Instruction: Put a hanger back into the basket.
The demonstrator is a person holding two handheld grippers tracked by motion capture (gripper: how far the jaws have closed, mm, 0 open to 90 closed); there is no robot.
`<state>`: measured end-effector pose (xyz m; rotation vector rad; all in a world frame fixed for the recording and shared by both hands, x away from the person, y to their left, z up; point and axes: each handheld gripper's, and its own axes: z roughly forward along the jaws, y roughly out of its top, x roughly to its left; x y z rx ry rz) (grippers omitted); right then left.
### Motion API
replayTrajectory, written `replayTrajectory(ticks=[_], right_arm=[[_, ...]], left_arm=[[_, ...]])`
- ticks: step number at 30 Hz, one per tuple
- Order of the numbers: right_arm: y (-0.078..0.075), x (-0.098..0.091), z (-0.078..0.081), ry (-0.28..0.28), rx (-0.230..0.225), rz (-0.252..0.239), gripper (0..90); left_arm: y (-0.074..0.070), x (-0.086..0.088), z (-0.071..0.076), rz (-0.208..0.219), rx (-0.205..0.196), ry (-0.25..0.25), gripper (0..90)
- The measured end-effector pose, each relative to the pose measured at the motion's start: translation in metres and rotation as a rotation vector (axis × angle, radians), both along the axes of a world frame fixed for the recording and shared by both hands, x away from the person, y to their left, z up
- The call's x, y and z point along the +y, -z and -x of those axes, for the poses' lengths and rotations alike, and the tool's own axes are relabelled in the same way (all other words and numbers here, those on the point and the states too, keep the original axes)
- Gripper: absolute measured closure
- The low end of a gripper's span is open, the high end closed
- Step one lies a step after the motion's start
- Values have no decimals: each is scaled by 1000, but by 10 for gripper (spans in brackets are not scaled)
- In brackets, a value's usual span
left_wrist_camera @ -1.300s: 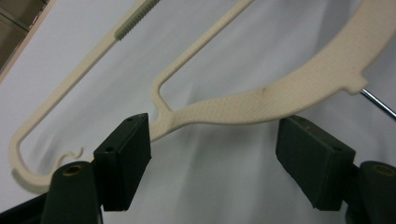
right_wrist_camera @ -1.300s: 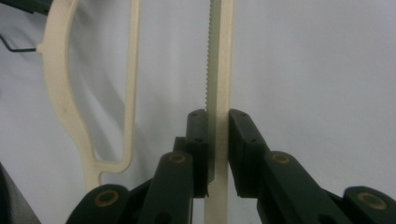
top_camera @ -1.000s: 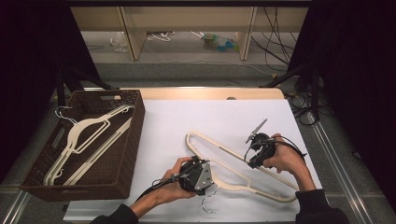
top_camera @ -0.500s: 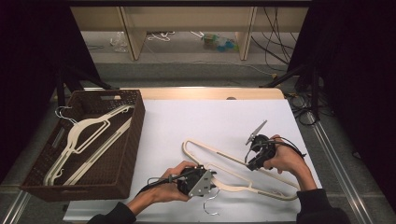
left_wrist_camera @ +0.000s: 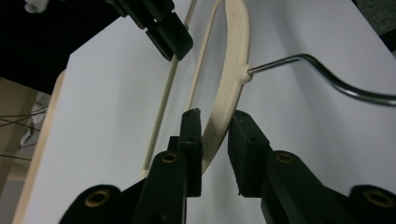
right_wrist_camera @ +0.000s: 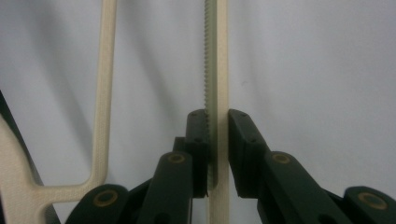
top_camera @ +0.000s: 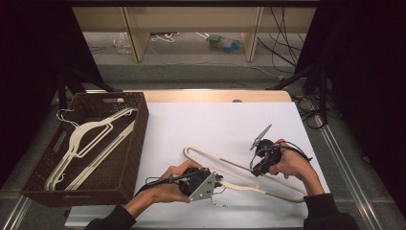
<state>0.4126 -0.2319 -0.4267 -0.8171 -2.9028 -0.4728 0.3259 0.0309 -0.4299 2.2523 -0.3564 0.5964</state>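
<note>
So I've got the cream hanger [top_camera: 239, 173] by both ends of its middle, basically. My left gripper [top_camera: 216, 183] has just been closing, and its jaws now sit narrow around the curved top arm of the hanger, right below where the metal hook [left_wrist_camera: 322, 74] comes out. My right gripper [top_camera: 257, 168] is clamped narrow on the straight toothed bar [right_wrist_camera: 215, 70].

The thing that matters for the next move, I reckon: the basket [top_camera: 139, 143] sits off to the left of the hanger, and the hanger's long axis runs slantwise, its looped end pointing toward the basket and its other end toward my right sleeve. My left hand is the nearer one to the basket, so I'd guess it leads any swing over there while the right follows.

Views differ a bit. From the high view I get the whole layout, including the two hangers [top_camera: 91, 143] already lying in the basket. The left gripper view shows the jaws actually straddling the arm near the hook's root, plus my other gripper [left_wrist_camera: 161, 30] on the bar farther up. The right gripper view shows the teeth on the bar between its jaws.
</note>
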Motion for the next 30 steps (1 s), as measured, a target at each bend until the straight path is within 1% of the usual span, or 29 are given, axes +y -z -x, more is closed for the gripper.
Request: replayTrajectory(ticks=[2,4,5,7,11,14,15,16,17,18,19,20,21,22,24,25,26,27,28,29,30], right_arm=[[0,1,0,2,1,-6,792],[0,1,0,-3,-2,-15,793],[0,1,0,-4,-2,-21,793],[0,2,0,-5,4,-27,794],[0,2,0,-14,0,-34,793],[0,2,-1,-21,1,-44,790],[-1,1,-2,10,-7,-62,771],[-2,0,-2,12,-5,-66,765],[-3,-1,-2,11,-5,-70,764],[-4,-1,-2,24,-11,-84,733],[-6,-2,-3,36,-25,-95,721],[-9,-3,-3,51,-48,-95,700],[-12,-4,-4,61,-78,-92,667],[-17,-5,-4,96,-113,-96,657],[-27,-8,-4,122,-160,-101,630],[-32,-9,-3,139,-191,-104,616],[-38,-11,-2,158,-217,-103,621],[-43,-13,-1,161,-235,-100,617],[-48,-15,1,179,-250,-106,610],[-53,-17,2,195,-269,-119,606],[-58,-19,4,209,-275,-124,604]], left_arm=[[-5,1,-1,6,-15,-4,785],[-9,1,-1,-3,-28,0,799],[-11,1,-2,-6,-28,4,805],[-14,1,-3,3,-37,-2,815],[-19,1,-4,-15,-46,4,827],[-21,0,-4,-15,-58,2,837],[-23,0,-5,-14,-59,2,841],[-25,0,-6,-17,-50,4,842],[-25,0,-6,-15,-53,1,842],[-26,0,-7,-21,-54,3,843],[-26,-1,-7,-24,-58,3,845],[-26,-1,-7,-23,-53,3,847],[-27,-1,-7,-30,-60,2,852],[-28,-1,-8,-34,-59,1,855],[-29,-2,-11,-24,-53,-11,856],[-31,-2,-12,-21,-49,-19,858],[-31,-2,-13,-18,-27,-33,858],[-33,-3,-15,-20,-25,-19,859],[-36,-3,-17,-10,-29,-32,859],[-39,-3,-20,-14,-36,-22,859],[-42,-2,-22,-8,-25,-32,861]])
